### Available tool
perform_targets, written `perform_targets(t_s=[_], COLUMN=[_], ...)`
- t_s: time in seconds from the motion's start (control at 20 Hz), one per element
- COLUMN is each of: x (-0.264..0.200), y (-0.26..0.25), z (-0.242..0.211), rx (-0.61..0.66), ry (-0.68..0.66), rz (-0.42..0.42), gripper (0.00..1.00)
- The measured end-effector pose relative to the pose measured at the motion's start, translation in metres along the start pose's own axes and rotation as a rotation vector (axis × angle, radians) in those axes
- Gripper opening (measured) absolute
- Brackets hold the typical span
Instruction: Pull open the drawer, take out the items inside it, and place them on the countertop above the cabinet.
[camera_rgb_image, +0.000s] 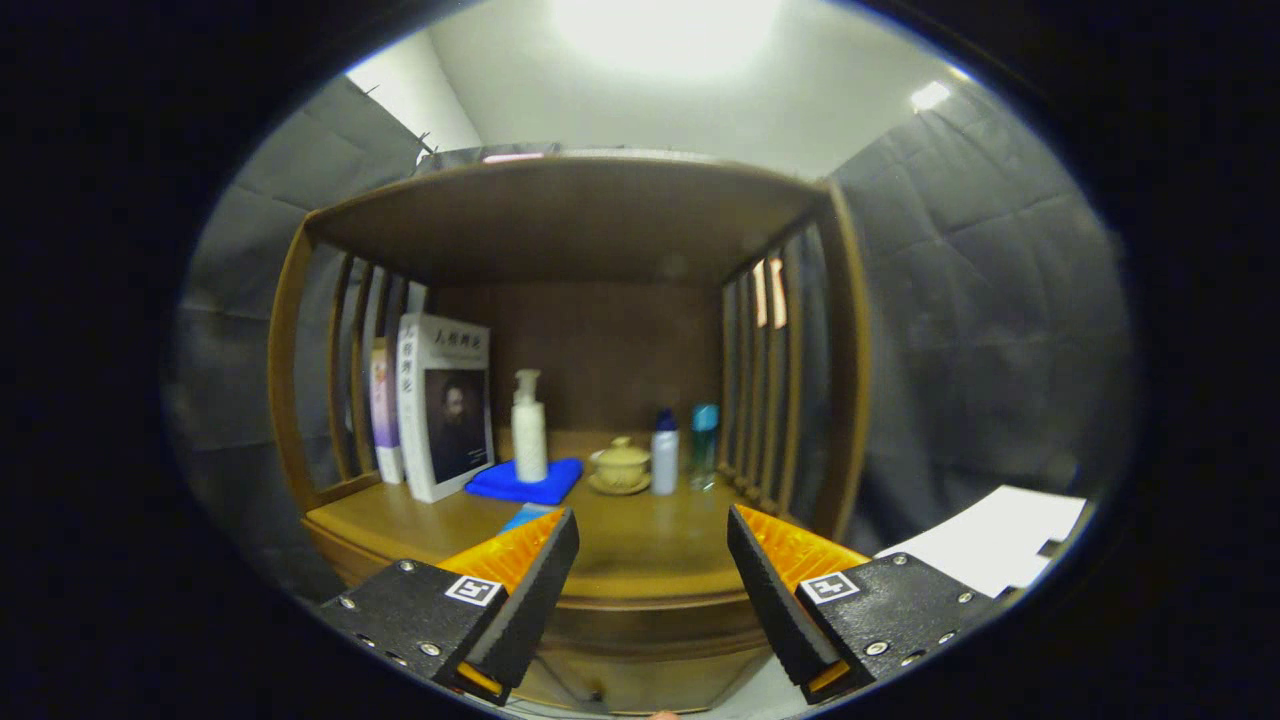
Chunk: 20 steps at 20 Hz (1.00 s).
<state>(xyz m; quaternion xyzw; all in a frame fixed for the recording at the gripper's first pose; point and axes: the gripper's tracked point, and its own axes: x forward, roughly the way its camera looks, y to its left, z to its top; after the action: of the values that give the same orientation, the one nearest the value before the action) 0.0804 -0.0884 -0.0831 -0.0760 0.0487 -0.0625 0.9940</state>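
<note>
Gripper (652, 560) spread and empty before the cabinet's surface (640, 545), the drawer (640, 640) shut just below its fingers: a stiff wooden front likely to slide heavily, best taken at its handle, which is not clearly visible.

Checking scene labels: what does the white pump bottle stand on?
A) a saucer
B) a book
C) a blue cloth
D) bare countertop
C: the pump bottle stands upright on the blue cloth, between the books and the lidded cup, well beyond the open tongs.
</note>
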Motion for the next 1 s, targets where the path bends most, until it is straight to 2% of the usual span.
perform_targets(t_s=[0.15,0.4,0.85,1.0], x=[-0.014,-0.041,-0.092,-0.098], y=[-0.012,0.011,0.048,0.049], z=[0.035,0.068,0.058,0.066], rx=[-0.04,-0.025,0.116,0.088], ry=[-0.047,-0.089,0.039,0.02], rz=[-0.022,0.104,0.24,0.228], gripper=[0.93,0.93,0.93,0.93])
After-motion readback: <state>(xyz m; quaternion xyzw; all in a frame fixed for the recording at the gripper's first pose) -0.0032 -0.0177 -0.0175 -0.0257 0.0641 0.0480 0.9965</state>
